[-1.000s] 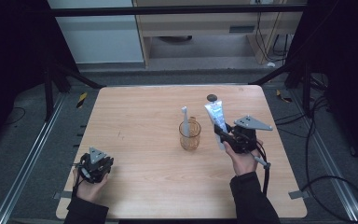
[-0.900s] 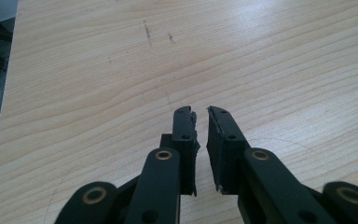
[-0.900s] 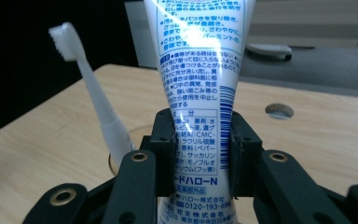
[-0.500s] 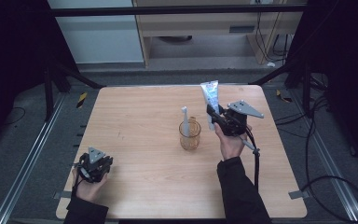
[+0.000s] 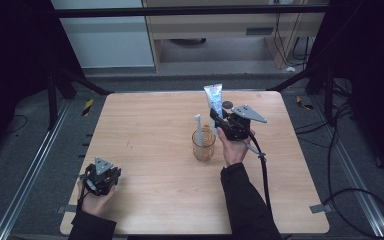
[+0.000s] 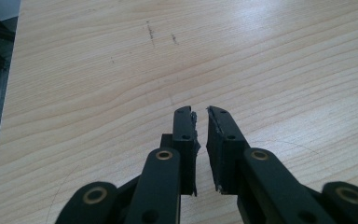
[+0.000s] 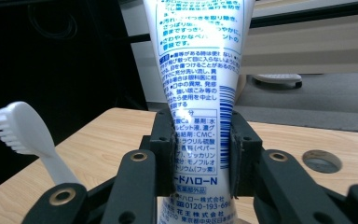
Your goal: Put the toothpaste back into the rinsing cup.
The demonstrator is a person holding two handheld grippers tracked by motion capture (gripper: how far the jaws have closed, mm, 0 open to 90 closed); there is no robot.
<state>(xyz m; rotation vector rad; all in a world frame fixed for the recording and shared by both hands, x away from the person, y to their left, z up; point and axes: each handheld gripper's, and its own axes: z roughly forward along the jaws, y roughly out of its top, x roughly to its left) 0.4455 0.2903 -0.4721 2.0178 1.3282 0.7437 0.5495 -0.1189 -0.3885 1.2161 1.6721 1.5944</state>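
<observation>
Two grippers in play. Right gripper (image 5: 219,118), centre right of the high view, pinches a toothpaste tube (image 5: 214,100) near its lower end, tube upright, just right of the glass cup (image 5: 203,144) at mid-frame. A white toothbrush (image 5: 198,128) stands in the cup. Left gripper (image 5: 101,176), lower left, hovers over bare table (image 5: 145,130), jaws nearly together, nothing between. Likely step: drop tube into cup. Centre it over the rim, clear of the brush head, lower before letting go; cup may tip.
</observation>
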